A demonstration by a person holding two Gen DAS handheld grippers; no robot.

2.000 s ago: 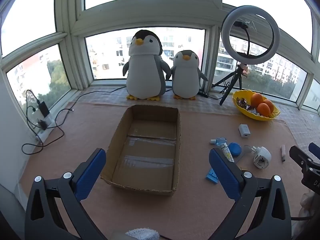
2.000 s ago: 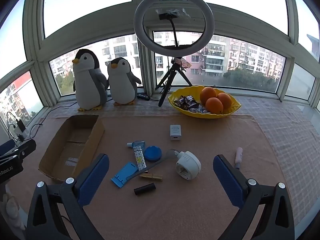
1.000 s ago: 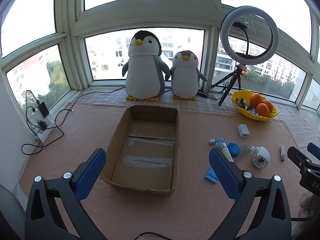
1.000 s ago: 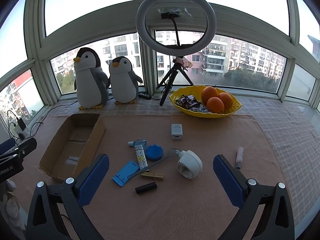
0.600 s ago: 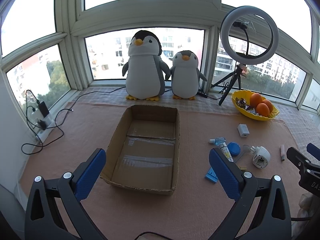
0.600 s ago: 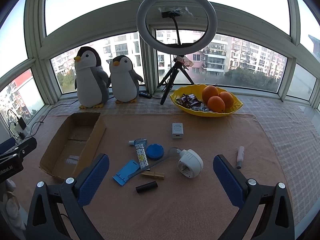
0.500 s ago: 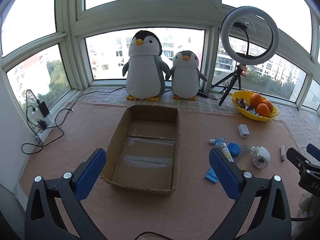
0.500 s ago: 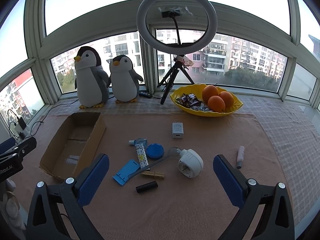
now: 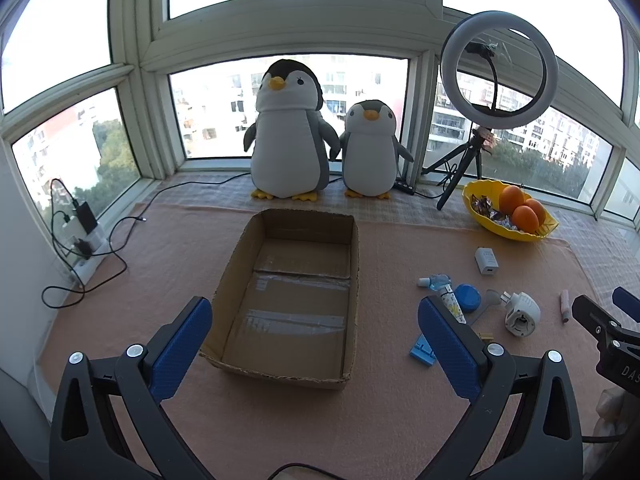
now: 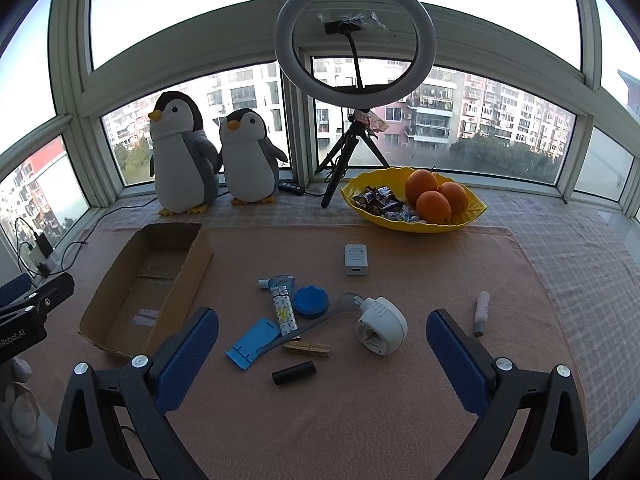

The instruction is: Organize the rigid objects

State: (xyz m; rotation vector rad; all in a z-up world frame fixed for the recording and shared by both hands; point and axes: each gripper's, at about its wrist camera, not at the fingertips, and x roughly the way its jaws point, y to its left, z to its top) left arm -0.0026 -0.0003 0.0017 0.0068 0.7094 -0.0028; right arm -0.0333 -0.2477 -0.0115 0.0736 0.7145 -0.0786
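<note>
1. Task progress, as I judge it: nothing is sorted yet. The open brown cardboard box (image 9: 288,296) lies with nothing in it on the mat, and every small item is outside it, so the whole job remains.
2. The items to be packed lie scattered to the right of the box, well apart from it: a round white plug-in adapter (image 10: 382,325), a white rectangular charger block (image 10: 355,259), a flat blue plastic phone stand (image 10: 252,343), a round blue lid-like disc (image 10: 310,300), a patterned white tube with a light-blue cap (image 10: 282,304), a wooden clothespin (image 10: 307,347), a short black cylinder (image 10: 294,373) and a slim pale pink stick (image 10: 481,312).
3. Tools: the left gripper (image 9: 316,340) hangs in front of the box with its blue pads spread wide, holding nothing; the right gripper (image 10: 322,356) hovers above the scattered items, likewise spread and empty.
4. Surface: a peach-coloured fabric mat (image 10: 360,420) covers a bay-window platform, with checked cloth at its edges.
5. Room: curved windows look onto apartment blocks; two plush penguins (image 9: 288,136), a white ring light on a tripod (image 10: 355,40), and a yellow bowl of oranges and sweets (image 10: 472,216) stand along the sill; chargers and cables (image 9: 80,236) sit at the far left.
</note>
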